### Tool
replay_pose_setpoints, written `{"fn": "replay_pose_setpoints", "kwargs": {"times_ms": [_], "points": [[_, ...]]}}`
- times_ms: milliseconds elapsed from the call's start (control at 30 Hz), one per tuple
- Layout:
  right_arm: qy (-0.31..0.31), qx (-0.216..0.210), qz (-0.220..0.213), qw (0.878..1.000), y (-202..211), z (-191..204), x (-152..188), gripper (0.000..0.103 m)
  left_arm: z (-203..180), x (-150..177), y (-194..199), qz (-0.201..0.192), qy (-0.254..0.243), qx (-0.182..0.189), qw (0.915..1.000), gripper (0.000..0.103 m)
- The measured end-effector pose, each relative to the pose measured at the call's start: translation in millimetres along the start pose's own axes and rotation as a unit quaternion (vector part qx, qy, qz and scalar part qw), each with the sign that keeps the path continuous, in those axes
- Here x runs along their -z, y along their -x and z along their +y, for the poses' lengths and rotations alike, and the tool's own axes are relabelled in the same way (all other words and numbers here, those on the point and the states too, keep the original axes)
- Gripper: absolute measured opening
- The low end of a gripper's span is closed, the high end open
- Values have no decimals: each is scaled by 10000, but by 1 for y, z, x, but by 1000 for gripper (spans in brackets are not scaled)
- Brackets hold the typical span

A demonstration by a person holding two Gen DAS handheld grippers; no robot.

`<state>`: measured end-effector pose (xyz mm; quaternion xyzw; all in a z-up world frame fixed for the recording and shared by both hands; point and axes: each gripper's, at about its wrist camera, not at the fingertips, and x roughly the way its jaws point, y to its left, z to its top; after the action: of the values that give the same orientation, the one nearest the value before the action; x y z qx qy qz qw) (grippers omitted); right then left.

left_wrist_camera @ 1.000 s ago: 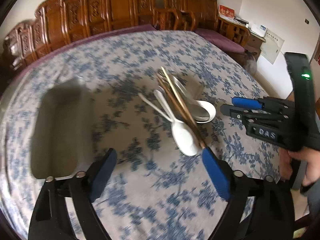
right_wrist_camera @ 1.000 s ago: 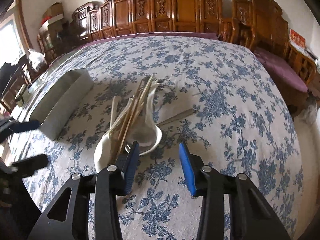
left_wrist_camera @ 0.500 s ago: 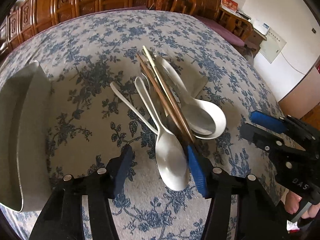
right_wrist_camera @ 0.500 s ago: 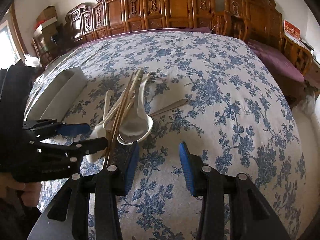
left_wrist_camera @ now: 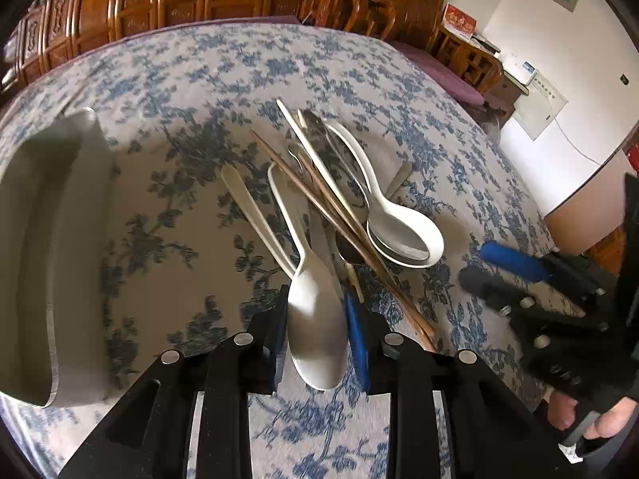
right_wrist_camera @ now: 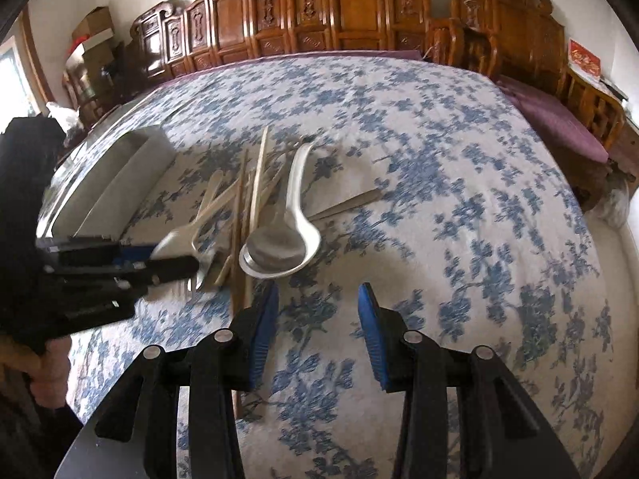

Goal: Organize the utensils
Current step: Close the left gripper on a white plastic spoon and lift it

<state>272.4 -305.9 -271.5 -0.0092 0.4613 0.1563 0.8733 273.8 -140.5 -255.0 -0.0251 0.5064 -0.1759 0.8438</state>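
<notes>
A pile of utensils lies mid-table: white plastic spoons, a white ceramic soup spoon (left_wrist_camera: 403,235) with a metal spoon in it, wooden chopsticks (left_wrist_camera: 339,215) and a fork. My left gripper (left_wrist_camera: 317,319) is shut on the bowl of a long white plastic spoon (left_wrist_camera: 315,327), its handle pointing away. In the right wrist view the left gripper (right_wrist_camera: 175,259) holds that spoon (right_wrist_camera: 175,239) at the pile's left edge. My right gripper (right_wrist_camera: 315,319) is open and empty, just in front of the soup spoon (right_wrist_camera: 279,247).
A grey rectangular tray (left_wrist_camera: 48,247) stands left of the pile, also in the right wrist view (right_wrist_camera: 108,187). A blue-flowered cloth (right_wrist_camera: 439,199) covers the table. Carved wooden chairs (right_wrist_camera: 339,4) line the far side. The table edge drops off at right.
My left gripper moved forward onto the pile and closed its jaws on the white plastic spoon's bowl. My right gripper stayed open and almost still.
</notes>
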Motion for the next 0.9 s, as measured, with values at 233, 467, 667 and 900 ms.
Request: {"fn": "replay_pose_setpoints", "kwargs": {"times_ms": [233,467,667,900], "points": [[202,-432,239,9986,-5,22,12,43,-1,5,26,-153,-256,-130,9995,8],[515,-265,469,9972,-14,41,25,32,2,19,29,-113,-316,-202,9992,9],[691,40,535,9962,-14,42,26,7,4,21,40,-174,-297,-228,9991,9],[788,111,362,9962,3,43,23,6,3,21,57,-308,-327,-250,9987,9]]}}
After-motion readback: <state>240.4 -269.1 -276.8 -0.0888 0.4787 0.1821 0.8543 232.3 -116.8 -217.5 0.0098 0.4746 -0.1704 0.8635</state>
